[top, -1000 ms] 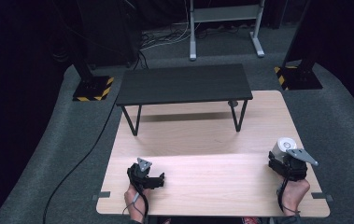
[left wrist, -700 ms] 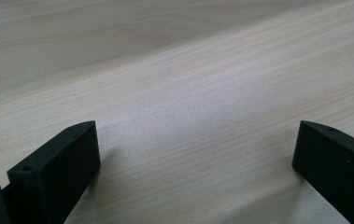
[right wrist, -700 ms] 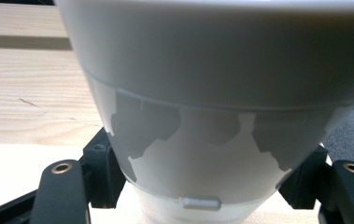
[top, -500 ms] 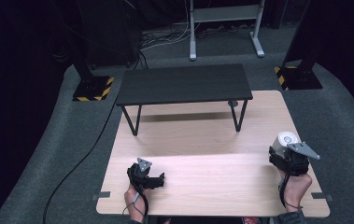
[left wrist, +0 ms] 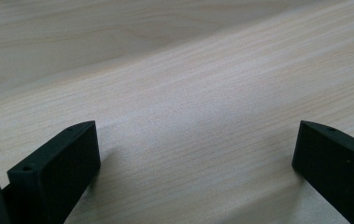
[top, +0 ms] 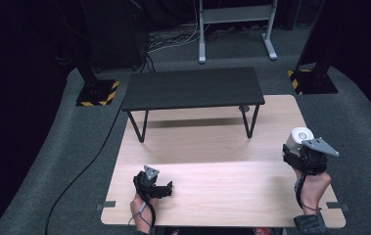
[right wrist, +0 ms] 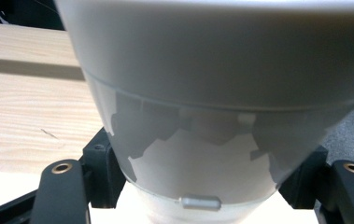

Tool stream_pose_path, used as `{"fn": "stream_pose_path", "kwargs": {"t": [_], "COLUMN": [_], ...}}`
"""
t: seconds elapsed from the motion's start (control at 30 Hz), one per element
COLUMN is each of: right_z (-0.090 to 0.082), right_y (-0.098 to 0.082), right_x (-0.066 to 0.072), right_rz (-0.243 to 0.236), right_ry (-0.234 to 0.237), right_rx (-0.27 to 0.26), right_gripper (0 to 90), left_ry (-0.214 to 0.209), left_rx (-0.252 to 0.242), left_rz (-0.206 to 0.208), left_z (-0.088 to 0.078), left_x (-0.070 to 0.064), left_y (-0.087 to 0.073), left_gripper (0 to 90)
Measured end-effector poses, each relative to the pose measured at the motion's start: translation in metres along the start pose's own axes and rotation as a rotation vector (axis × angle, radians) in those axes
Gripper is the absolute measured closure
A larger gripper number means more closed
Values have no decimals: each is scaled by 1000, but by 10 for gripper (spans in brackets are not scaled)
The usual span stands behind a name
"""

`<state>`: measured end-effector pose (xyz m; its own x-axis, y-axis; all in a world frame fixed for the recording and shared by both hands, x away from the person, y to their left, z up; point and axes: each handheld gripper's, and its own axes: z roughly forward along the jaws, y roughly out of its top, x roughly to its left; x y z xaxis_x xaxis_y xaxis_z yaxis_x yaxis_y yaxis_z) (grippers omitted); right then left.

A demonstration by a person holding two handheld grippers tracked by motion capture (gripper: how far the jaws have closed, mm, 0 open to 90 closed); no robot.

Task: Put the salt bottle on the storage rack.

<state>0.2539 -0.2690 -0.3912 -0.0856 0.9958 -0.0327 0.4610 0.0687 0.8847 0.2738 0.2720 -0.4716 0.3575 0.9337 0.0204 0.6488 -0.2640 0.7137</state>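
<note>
Worktop (top: 212, 186) of pale wood fills the lower part of the high view, with a small black bench (top: 193, 88) standing on its far half. The left gripper (top: 152, 185) rests near the front left edge. The right gripper (top: 304, 155) is at the right edge and holds a white cup (top: 298, 138).

Left gripper view: its fingers (left wrist: 58, 168) are spread wide apart over bare wood, with nothing between them.

Right gripper view: the cup (right wrist: 202, 107) is very close, and the fingers (right wrist: 97, 158) press on its narrow lower part from both sides. I think it is light, thin plastic and smooth, so it may slip or dent; a gentle hold low on the wall seems best. The high view does not show this contact.
</note>
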Motion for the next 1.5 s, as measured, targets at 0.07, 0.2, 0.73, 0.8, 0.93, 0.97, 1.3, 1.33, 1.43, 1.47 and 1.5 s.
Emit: {"fn": "stream_pose_path", "kwargs": {"t": [0.07, 0.2, 0.73, 0.8, 0.93, 0.97, 1.3, 1.33, 1.43, 1.47, 1.5], "right_z": [0, -2, 5, 7, 10, 12, 22, 22, 25, 26, 26], "right_y": [2, 13, 62, 69, 79, 86, 115, 115, 125, 127, 129], "right_x": [0, 1, 13, 15, 16, 19, 39, 39, 46, 48, 49], "right_rz": [-2, -15, -69, -73, -75, -78, -117, -117, -126, -128, -129], "right_ry": [1, 7, 43, 51, 75, 84, 126, 126, 143, 147, 150], "right_rx": [-2, -8, -21, -23, -27, -30, -38, -38, -41, -42, -41], "right_gripper": [291, 291, 291, 291, 291, 291, 291, 291, 291, 291, 291], "left_ry": [-1, -2, -4, -4, -4, -4, -4, -4, -5, -5, -6], "left_rx": [0, 1, 1, 2, 1, 1, 1, 1, 1, 2, 2], "left_rz": [0, 0, 0, 0, 1, 0, 2, 2, 3, 2, 1], "left_z": [0, 0, 0, 0, 0, 0, 0, 0, 0, 0, 0], "left_x": [0, 0, 1, 1, 1, 1, 1, 1, 1, 1, 1], "left_y": [0, 0, 0, 0, 0, 0, 0, 0, 0, 0, 0], "left_gripper": [2, 2, 2, 2, 2, 2, 2, 2, 2, 2, 2]}}
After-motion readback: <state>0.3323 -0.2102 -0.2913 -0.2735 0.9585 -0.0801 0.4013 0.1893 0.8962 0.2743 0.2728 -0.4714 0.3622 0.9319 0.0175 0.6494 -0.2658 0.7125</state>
